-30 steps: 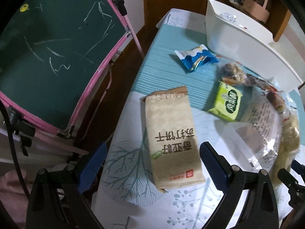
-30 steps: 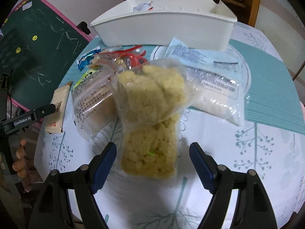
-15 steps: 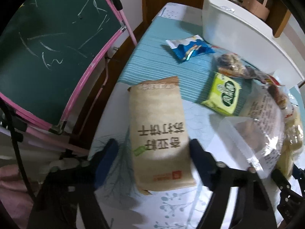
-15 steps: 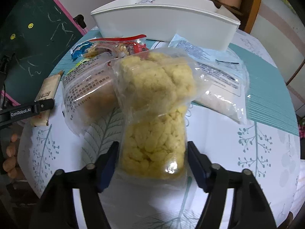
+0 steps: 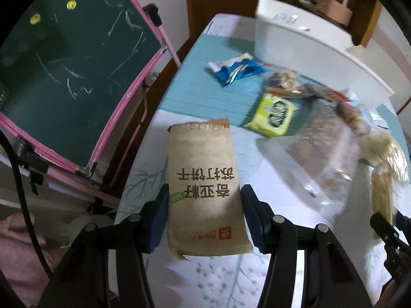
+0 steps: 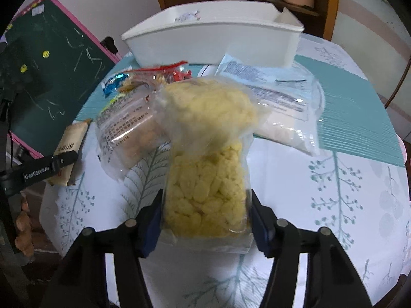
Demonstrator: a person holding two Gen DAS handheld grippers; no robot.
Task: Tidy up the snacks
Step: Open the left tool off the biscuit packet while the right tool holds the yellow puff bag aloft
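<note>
A brown paper cracker packet [image 5: 200, 154] stands between the blue pads of my left gripper [image 5: 204, 190]; the jaws are closing and the pads press its two long sides. In the right wrist view a clear bag of yellow puffs [image 6: 208, 118] sits between the pads of my right gripper [image 6: 205, 197], whose jaws are also closing and squeeze the bag's lower half. The bag's top bulges toward the white bin [image 6: 210, 41] at the back of the table. The left gripper's finger [image 6: 48, 169] and the brown packet [image 6: 69, 141] show at the far left.
On the table lie a blue packet [image 5: 235, 69], a green packet [image 5: 273, 115], a clear bag of brown snacks [image 6: 128, 128] and a bag of white powder [image 6: 282, 118]. A pink-framed chalkboard [image 5: 72, 77] stands off the table's left edge. A hand [image 6: 23, 228] shows at lower left.
Both grippers narrowed from wide open until their pads met the packs. The brown packet and the yellow bag now sit higher and closer in their views.
</note>
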